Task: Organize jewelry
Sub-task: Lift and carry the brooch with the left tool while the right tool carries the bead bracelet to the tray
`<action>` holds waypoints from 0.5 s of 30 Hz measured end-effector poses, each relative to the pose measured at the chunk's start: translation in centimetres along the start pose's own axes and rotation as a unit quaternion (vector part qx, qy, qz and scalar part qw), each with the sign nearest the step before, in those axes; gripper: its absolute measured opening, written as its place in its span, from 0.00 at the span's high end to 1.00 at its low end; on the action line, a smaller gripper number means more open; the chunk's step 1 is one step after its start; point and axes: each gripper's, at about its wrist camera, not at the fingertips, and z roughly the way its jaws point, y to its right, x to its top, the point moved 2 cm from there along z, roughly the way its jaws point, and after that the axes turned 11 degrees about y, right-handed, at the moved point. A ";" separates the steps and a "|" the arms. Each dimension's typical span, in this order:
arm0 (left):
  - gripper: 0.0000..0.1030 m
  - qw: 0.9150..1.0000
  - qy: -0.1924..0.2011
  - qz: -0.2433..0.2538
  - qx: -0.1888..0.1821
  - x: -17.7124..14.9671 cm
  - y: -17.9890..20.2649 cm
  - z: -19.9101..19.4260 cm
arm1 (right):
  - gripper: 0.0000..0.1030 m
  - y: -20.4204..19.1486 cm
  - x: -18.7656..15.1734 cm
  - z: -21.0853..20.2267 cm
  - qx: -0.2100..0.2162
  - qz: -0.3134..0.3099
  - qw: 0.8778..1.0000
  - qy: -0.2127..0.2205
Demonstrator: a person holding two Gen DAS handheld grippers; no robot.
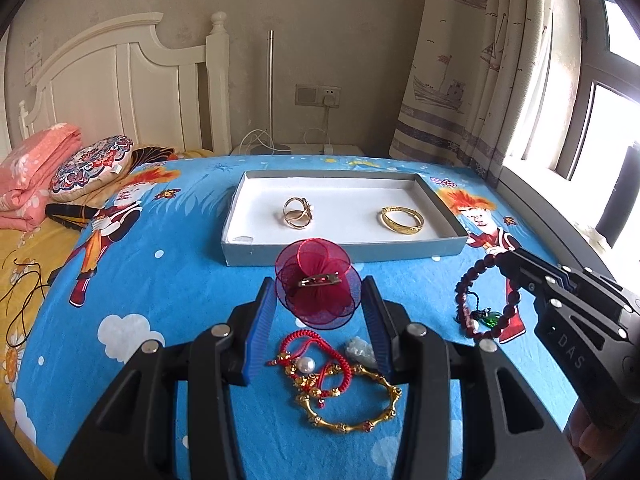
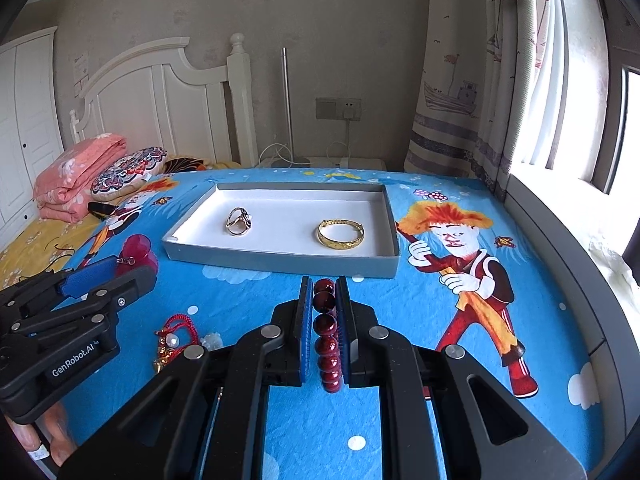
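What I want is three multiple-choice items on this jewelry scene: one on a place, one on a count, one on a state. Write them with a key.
1. Where is the plain gold bangle?
A. In the shallow grey box
B. On the blue bedsheet
C. On the patterned pillow

2. How many pieces lie in that box?
A. One
B. Two
C. Four

3. What state is the right gripper in?
A. Open and empty
B. Shut on the dark red bead bracelet
C. Shut on a pearl

Key:
1. A, the bangle rests on the box's white floor.
2. B, only the bangle and a gold ring lie there.
3. B, the beads sit pinched between its pads.
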 end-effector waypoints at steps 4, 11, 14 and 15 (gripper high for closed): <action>0.59 1.000 0.002 0.005 0.002 0.4 -0.1 0.3 | 0.87 0.0 0.4 0.4 0.001 -0.002 1.000 0.000; 0.59 1.000 0.005 0.011 0.006 2.0 -0.4 2.0 | 0.87 0.3 1.8 1.9 0.000 0.002 1.000 0.001; 0.59 1.000 0.006 0.016 0.009 2.7 -0.3 3.1 | 0.87 0.7 2.4 2.9 -0.003 0.004 1.000 0.002; 0.59 1.000 0.006 0.016 0.009 3.0 -0.4 3.4 | 0.87 0.8 2.6 3.2 -0.005 0.004 1.000 0.002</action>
